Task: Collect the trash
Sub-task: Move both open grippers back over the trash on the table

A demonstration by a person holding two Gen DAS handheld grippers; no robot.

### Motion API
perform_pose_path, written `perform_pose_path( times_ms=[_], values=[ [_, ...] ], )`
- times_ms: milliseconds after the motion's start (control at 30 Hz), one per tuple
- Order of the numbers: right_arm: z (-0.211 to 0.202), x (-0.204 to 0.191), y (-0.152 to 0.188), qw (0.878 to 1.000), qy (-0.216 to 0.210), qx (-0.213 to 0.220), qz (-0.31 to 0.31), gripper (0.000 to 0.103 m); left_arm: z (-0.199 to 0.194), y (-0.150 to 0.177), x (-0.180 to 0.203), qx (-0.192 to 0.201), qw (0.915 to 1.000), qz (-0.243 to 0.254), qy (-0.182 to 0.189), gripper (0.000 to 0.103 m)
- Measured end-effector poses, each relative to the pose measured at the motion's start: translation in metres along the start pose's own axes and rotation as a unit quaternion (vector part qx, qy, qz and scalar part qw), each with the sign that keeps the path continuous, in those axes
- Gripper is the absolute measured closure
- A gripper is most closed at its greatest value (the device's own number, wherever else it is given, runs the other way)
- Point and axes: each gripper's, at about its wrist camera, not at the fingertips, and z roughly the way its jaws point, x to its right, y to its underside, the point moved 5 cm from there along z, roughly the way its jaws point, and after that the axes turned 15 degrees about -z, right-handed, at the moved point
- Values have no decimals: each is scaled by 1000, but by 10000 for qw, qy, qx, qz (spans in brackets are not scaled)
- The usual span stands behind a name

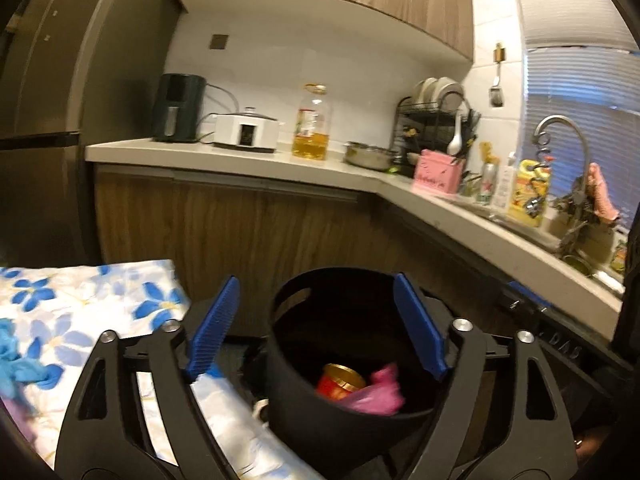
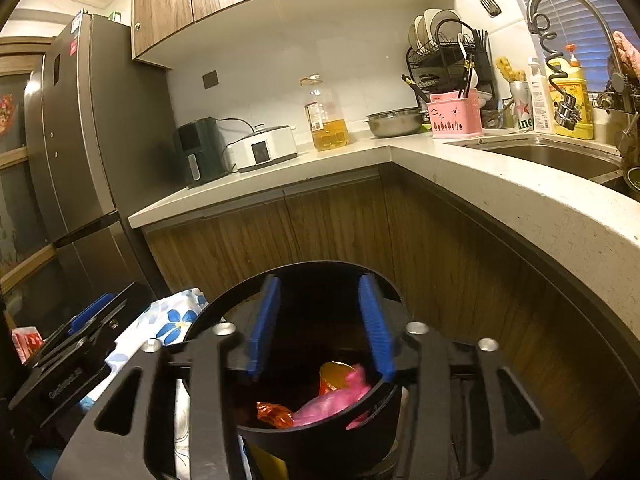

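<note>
Both hand-held grippers hang over a round black plastic bin (image 1: 344,408). Left hand-held gripper (image 1: 316,328) has its blue ribbed pads spread wide with nothing between them; one pad sits above the flower-printed blue and white cloth (image 1: 80,304), the other over the bin's rim. Right hand-held gripper (image 2: 320,324) is parted too, gripping nothing, its jaws directly above the bin's opening. Below them, inside the bin, lie a red can with a gold lid (image 1: 340,380), a crumpled pink plastic bag (image 2: 332,400) and a crinkled orange foil wrapper (image 2: 276,414).
</note>
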Motion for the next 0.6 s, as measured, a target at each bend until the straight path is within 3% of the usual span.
perform_pose_path(
  times_ms=[167, 267, 433, 600],
  values=[
    [-7, -5, 6, 9999, -42, -86, 44, 32, -25, 3, -19, 18, 9989, -81, -462, 6],
    [-13, -11, 10, 9998, -97, -141, 29, 23, -43, 6, -32, 51, 9970, -79, -766, 6],
    [-29, -24, 13, 9998, -83, -171, -100, 16, -72, 11, -52, 23, 9931, -125, -1163, 6],
    [-46, -35, 14, 9997, -83, -149, -168, 15, -100, 16, -65, 85, 9896, -193, -1426, 6]
  ],
)
